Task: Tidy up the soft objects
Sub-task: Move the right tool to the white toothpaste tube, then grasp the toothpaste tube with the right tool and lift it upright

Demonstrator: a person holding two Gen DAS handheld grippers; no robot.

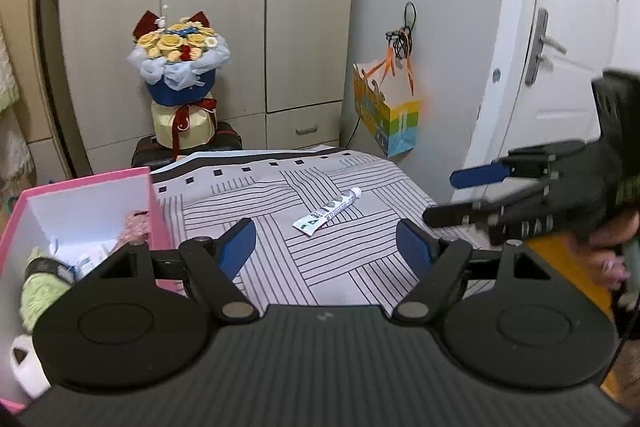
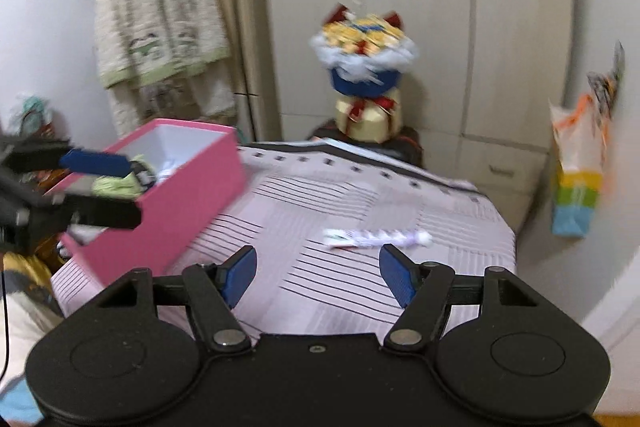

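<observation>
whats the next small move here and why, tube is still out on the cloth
Probably bring the right gripper forward and down so its open fingers straddle the tube. The tube lies alone on the striped cloth, outside the pink box that already holds soft items. Both grippers are empty, and in the right wrist view the tube sits just ahead of the fingers.
</observation>
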